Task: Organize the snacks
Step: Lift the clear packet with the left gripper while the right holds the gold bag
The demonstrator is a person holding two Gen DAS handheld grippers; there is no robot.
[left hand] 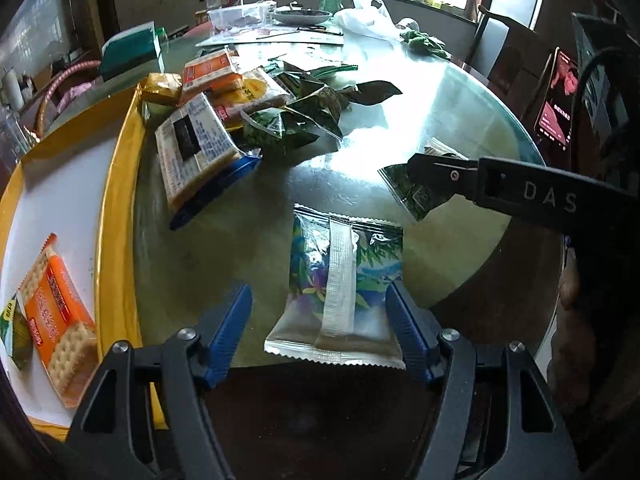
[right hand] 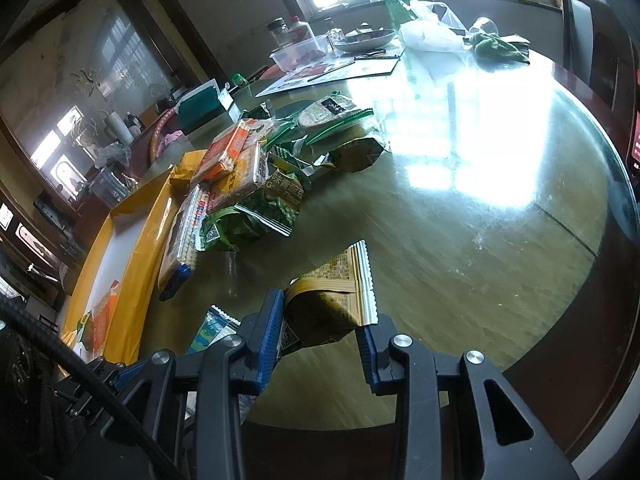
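On the glass tabletop [left hand: 460,112] in your left wrist view, a flat floral packet [left hand: 340,284] lies back side up, its white seam strip running lengthwise. Your left gripper [left hand: 320,320] has its blue fingers [left hand: 230,328] spread apart; the packet sits between them, nearer the right finger, whose tip overlaps the packet's edge, while the left finger stands clear, so nothing is clamped. To the left sits your yellow-rimmed tray [left hand: 116,216], and inside it an orange cracker pack [left hand: 58,320] rests beside a small green sachet [left hand: 16,336]. Beyond the tray's edge is the snack pile [left hand: 240,108]: cracker packs, a gold pouch and dark green packets heaped together. At the right, your right gripper's black finger [left hand: 520,188] reaches in over a dark packet [left hand: 416,188] (partly hidden by that finger).

From the right wrist view, your right gripper [right hand: 322,320] is clamped on a gold-and-brown snack packet [right hand: 332,300], its blue pads pressing both sides and the packet bulging between them; the crimped silver end points away from you. The floral packet [right hand: 210,330] shows just left of the fingers, flat on the glass. The tray [right hand: 140,240] runs along the left with the orange pack [right hand: 105,316] inside, and the heap of snacks [right hand: 248,176] lies just beside its far end.
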